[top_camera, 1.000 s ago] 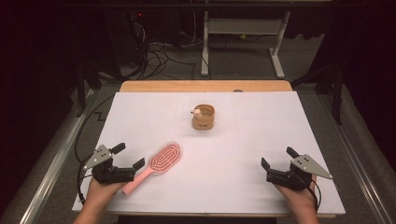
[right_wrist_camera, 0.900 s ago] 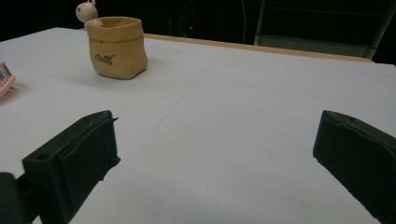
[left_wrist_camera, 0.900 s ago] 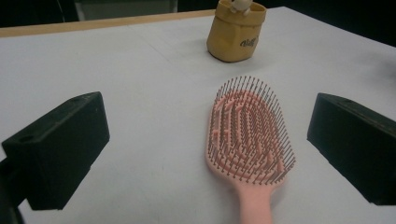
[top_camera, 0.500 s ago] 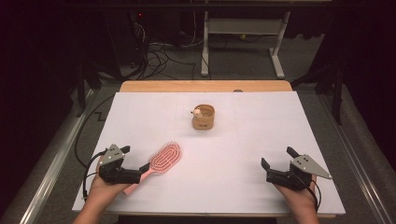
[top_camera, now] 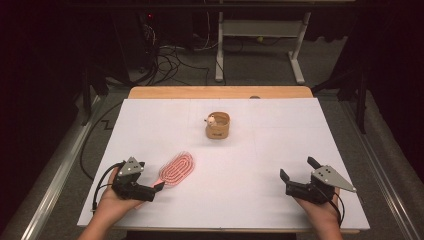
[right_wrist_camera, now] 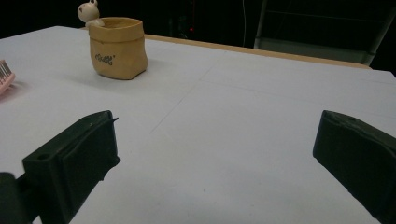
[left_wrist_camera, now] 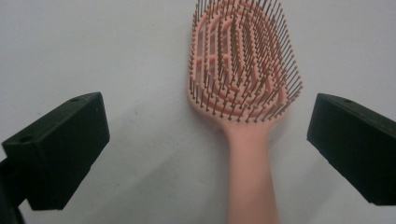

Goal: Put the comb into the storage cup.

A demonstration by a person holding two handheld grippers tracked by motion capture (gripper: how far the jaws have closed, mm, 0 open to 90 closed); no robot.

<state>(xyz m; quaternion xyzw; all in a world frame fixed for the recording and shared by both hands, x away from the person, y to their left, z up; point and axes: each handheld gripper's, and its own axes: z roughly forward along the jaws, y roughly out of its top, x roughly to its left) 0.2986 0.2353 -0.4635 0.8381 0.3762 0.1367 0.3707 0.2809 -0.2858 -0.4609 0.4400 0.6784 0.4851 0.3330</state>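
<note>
The pink hairbrush (top_camera: 176,169) lies flat on the white table (top_camera: 260,165), bristles up, near the front left corner, its head pointing toward the far side and its handle angled back toward the person's left hand. In the left gripper view the brush (left_wrist_camera: 245,88) sits squarely ahead, handle running down between the two black jaws, which stand wide apart on either side with clear table between each jaw and the handle. So the left hand-held gripper (top_camera: 150,191) is spread wide, straddling the handle's end and gripping nothing. It rests low at the table's front edge, cradled in the left hand (top_camera: 112,205).

Over on the right, the right hand-held gripper (top_camera: 297,176) sits near the front right corner, well apart from the brush, jaws splayed and empty above bare white surface. Toward the middle of the table's far half stands a small tan pouch-shaped pot (top_camera: 218,125), upright, with a little pale bear figure (top_camera: 211,119) at its rim. The right gripper view catches that pot (right_wrist_camera: 117,47) and bear (right_wrist_camera: 88,12) off to the far left.
</note>
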